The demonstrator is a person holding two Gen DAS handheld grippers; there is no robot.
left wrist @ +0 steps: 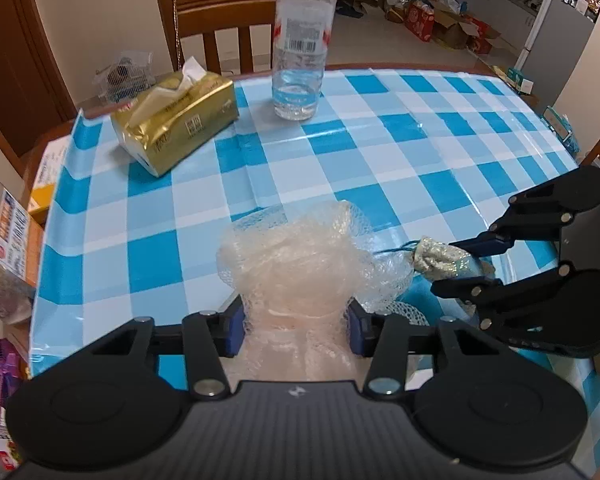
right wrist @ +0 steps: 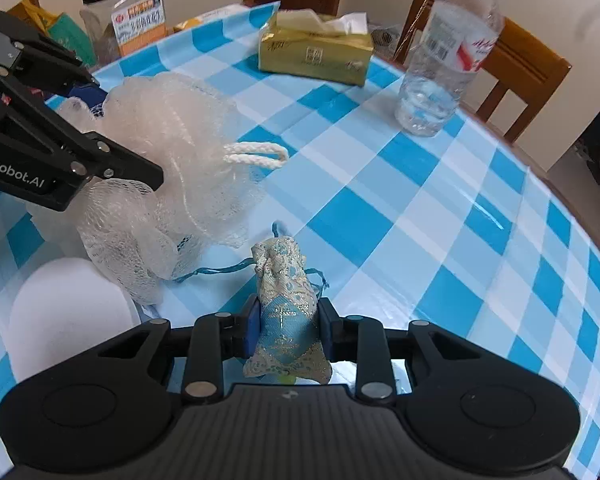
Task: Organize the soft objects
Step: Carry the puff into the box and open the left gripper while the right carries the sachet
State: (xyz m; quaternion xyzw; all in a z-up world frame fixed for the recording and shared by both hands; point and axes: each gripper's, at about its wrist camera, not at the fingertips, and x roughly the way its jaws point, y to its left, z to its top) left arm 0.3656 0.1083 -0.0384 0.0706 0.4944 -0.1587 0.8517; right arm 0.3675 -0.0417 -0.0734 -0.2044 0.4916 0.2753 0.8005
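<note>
A table covered by a glossy blue-and-white checked tablecloth (left wrist: 380, 128) is recorded, with a gold tissue pack (left wrist: 176, 120) and a clear water bottle (left wrist: 302, 44) standing toward its far edge, well apart from the working area; a wooden chair (left wrist: 220, 12) is seen behind them and a labelled plastic jar (right wrist: 134, 12) at the table's side. Nothing is found between the two grippers and the far items. The left gripper (left wrist: 296, 330) is seen closed onto a pale mesh bath pouf (left wrist: 300, 256), its blue pads pressing the gathered netting from both sides; the pouf is puffy, crumpled and translucent, and a white braided cord loop (right wrist: 256, 155) projects from it, pointing away toward the bottle. The right gripper (right wrist: 288, 330) is seen clamped tight on a small drawstring pouch (right wrist: 284, 300) of blue and cream brocade with glinting thread. The pouch's long axis is noted running along the fingers, its gathered neck pointing away from the camera, thin blue strings trailing onto the cloth toward the pouf. Pouf and pouch are held just beside each other above the near part of the table; contact between them cannot be determined. A smooth white rounded object (right wrist: 68, 312) lies beneath the pouf.
</note>
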